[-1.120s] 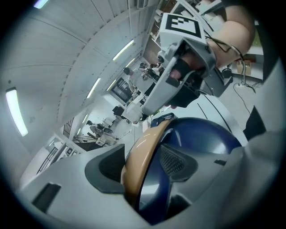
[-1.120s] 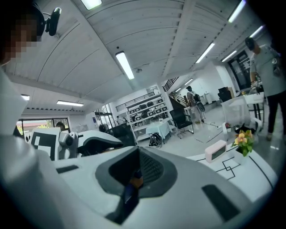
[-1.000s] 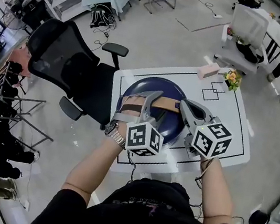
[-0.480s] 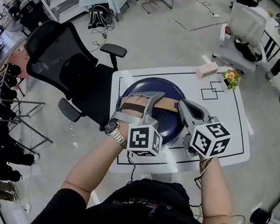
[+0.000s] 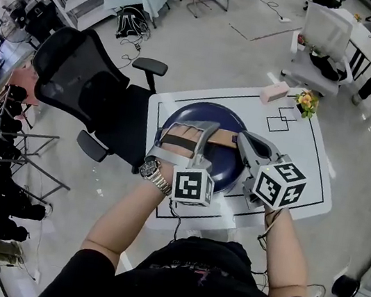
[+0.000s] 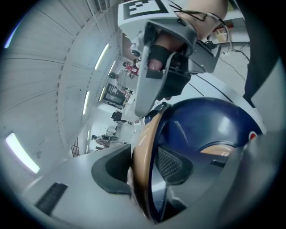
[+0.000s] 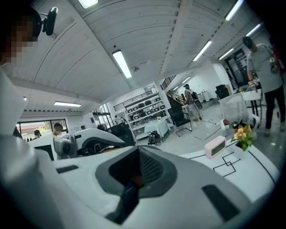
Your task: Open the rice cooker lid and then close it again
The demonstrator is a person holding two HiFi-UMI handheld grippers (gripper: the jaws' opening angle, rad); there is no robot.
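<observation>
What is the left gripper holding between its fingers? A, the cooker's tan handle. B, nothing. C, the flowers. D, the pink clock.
A: in the left gripper view, the left gripper has its fingers closed on the tan handle that arches over the blue cooker.

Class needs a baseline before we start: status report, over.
Left gripper shut on tan handle. Right gripper shut, nothing held. Rice cooker lid looks down. No obstruction seen.

Rice cooker (image 5: 186, 112) on table (image 5: 309, 165); clock (image 5: 275, 93), flowers (image 5: 308, 103) seemingly behind-right.
</observation>
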